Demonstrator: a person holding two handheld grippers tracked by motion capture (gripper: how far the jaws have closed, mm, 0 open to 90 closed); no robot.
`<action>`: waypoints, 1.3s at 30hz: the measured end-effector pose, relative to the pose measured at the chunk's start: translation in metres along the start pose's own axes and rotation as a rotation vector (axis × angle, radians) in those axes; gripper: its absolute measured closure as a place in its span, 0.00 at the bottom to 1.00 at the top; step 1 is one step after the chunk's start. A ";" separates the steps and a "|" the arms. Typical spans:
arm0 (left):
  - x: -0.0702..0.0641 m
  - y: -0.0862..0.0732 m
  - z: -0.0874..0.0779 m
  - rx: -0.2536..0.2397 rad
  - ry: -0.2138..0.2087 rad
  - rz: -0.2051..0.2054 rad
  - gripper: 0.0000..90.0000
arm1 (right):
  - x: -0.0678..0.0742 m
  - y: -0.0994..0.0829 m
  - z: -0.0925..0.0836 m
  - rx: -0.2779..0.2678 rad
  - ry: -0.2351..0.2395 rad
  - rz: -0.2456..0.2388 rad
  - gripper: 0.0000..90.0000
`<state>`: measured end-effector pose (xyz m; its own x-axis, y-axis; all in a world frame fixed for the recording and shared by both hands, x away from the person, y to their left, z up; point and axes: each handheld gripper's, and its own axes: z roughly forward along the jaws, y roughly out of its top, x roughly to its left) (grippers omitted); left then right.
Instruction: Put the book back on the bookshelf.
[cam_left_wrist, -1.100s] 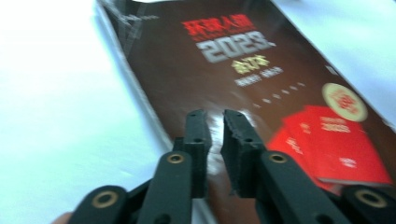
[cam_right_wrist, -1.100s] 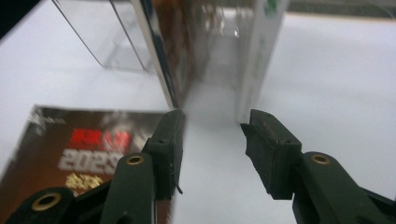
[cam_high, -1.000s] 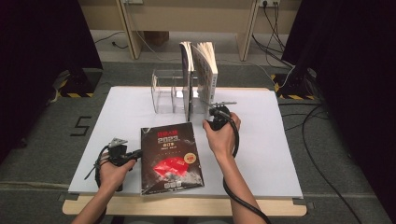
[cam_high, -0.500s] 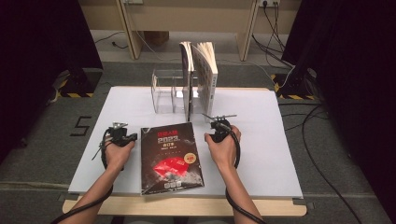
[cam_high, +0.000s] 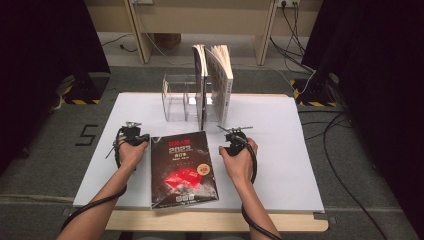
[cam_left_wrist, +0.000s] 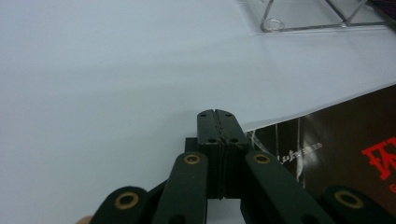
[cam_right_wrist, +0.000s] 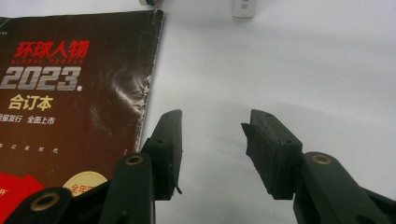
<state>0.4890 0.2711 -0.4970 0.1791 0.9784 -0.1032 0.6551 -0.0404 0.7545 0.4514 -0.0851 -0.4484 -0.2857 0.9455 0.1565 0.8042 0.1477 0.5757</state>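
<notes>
A dark book (cam_high: 183, 169) with red and white lettering lies flat on the white table (cam_high: 280, 150), between my two hands. My left gripper (cam_high: 134, 135) sits just off the book's left edge (cam_left_wrist: 336, 140), jaws pressed together with nothing between them (cam_left_wrist: 217, 116). On the other side, my right gripper (cam_high: 235, 140) rests low over bare table beside the book's right edge (cam_right_wrist: 79, 93); its jaws stand open (cam_right_wrist: 212, 135) and hold nothing.
A clear acrylic book stand (cam_high: 180, 97) sits at the back of the table, its base (cam_left_wrist: 322, 18) ahead of my left gripper. Two books (cam_high: 215, 85) stand upright in it. Cables trail over the floor at right (cam_high: 345, 130).
My left hand has moved forward along the book's left side, up to its top left corner. My right hand has sunk a little toward the table beside the book.
</notes>
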 end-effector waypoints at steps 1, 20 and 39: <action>-0.002 0.001 0.000 0.004 0.011 0.026 0.99 | -0.001 0.000 0.000 -0.001 -0.003 -0.003 0.62; -0.031 -0.006 -0.008 0.042 -0.085 0.148 0.99 | -0.009 0.005 -0.001 0.006 0.012 0.028 0.61; -0.057 -0.052 -0.063 0.117 -0.201 0.123 0.99 | -0.018 0.023 0.025 0.043 0.058 0.084 0.61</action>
<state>0.3986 0.2300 -0.4893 0.3976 0.9051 -0.1509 0.6976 -0.1913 0.6905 0.4878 -0.0915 -0.4580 -0.2450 0.9368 0.2498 0.8481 0.0822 0.5235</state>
